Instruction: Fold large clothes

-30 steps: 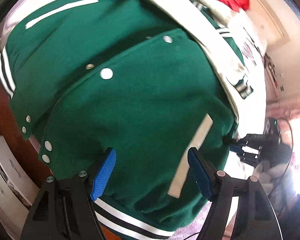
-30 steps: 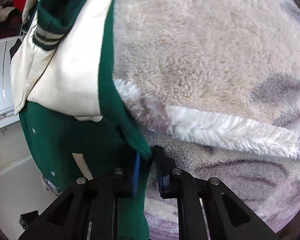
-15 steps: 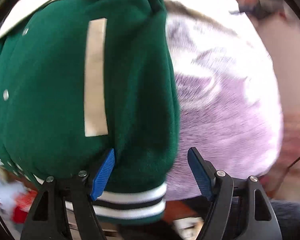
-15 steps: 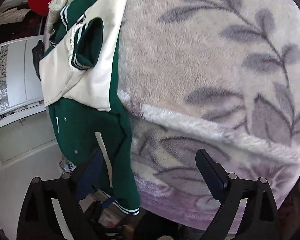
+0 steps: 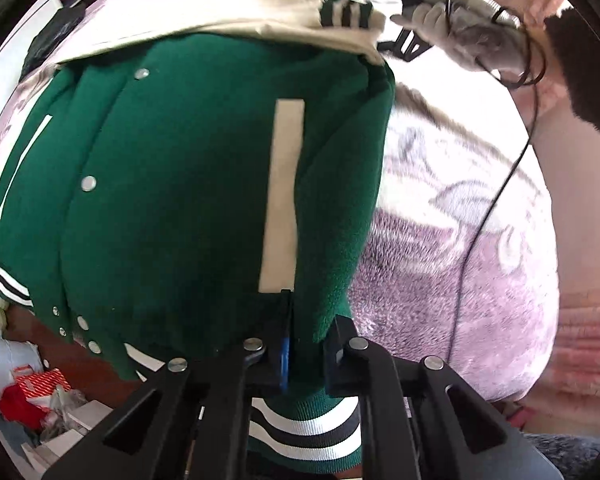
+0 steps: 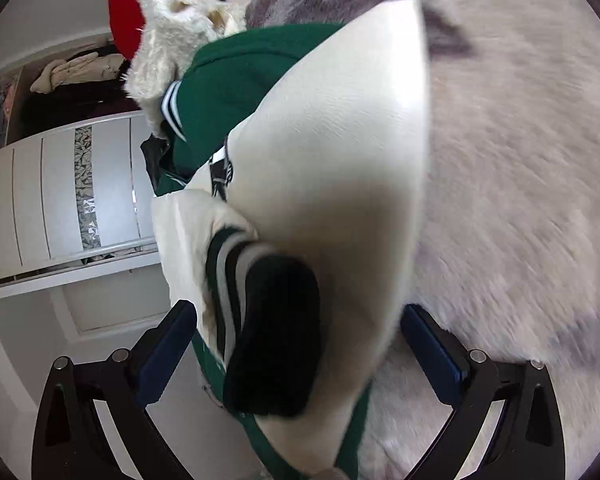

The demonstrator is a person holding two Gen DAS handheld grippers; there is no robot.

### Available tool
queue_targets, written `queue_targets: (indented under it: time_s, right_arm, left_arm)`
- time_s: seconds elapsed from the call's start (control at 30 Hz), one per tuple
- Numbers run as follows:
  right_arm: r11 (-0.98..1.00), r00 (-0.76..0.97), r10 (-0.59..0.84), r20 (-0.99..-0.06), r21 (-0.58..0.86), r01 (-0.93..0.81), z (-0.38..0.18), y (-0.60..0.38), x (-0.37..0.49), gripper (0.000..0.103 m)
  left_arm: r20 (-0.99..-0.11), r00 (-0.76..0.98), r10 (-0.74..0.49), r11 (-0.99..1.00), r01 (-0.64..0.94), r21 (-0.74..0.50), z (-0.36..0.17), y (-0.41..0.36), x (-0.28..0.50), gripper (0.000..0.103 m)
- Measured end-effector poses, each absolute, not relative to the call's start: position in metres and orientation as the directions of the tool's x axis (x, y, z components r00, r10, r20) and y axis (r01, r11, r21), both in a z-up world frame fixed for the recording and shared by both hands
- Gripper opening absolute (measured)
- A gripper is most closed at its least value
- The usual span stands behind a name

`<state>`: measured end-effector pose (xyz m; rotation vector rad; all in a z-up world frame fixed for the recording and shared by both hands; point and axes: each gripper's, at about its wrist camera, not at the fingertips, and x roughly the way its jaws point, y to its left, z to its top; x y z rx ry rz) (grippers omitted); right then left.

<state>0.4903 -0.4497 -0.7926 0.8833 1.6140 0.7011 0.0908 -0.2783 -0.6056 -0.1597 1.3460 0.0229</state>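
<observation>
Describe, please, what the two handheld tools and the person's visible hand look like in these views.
Both tools are black, angular frames with silver round rivets at the joints. The left tool and the right tool each carry two fingers faced with blue pads. In the left wrist view, the person's hand wears a white glove, with a thin black cable trailing from it.

The green jacket [image 5: 172,208] lies spread on the fluffy purple blanket [image 5: 460,272], its striped bottom band hanging over the edge. It has silver snap buttons and a cream stripe at the pocket. Its cream sleeve [image 6: 340,184] lies across the top, with a striped green cuff [image 6: 236,280] at its end.
</observation>
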Motion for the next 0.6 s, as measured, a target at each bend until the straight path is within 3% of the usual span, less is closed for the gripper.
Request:
queue_targets:
  time_s: [0.07, 0.1, 0.2, 0.23, 0.37, 0.6]
  right_arm:
    - [0.538, -0.111, 0.843, -0.527, 0.824, 0.178, -0.790, -0.435, 0.494, 0.101]
    - [0.530, -0.103, 0.848, -0.520, 0.828, 0.182, -0.788, -0.430, 0.494, 0.093]
    - [0.523, -0.120, 0.852, -0.509, 0.824, 0.219, -0.785, -0.416, 0.489, 0.038]
    - [0.523, -0.114, 0.852, -0.510, 0.821, 0.229, -0.782, -0.414, 0.488, 0.030]
    - [0.568, -0.105, 0.822, -0.560, 0.794, 0.216, -0.746, -0.404, 0.489, 0.024]
    - [0.711, -0.124, 0.704, -0.700, 0.693, 0.121, -0.636, -0.339, 0.497, 0.021]
  left_arm:
    - [-0.967, 0.239, -0.092, 0.983, -0.131, -0.126, -0.598, -0.272, 0.090, 0.009]
    - [-0.965, 0.244, -0.097, 0.980, -0.144, -0.135, -0.595, -0.269, 0.089, 0.009]
    - [-0.962, 0.247, -0.117, 0.969, -0.183, -0.165, -0.590, -0.264, 0.086, 0.008]
    - [-0.963, 0.238, -0.124, 0.964, -0.201, -0.174, -0.588, -0.259, 0.087, 0.008]
    - [-0.956, 0.237, -0.176, 0.925, -0.293, -0.243, -0.571, -0.237, 0.083, 0.007]
    - [-0.926, 0.351, -0.138, 0.861, -0.420, -0.287, -0.515, -0.168, 0.075, 0.007]
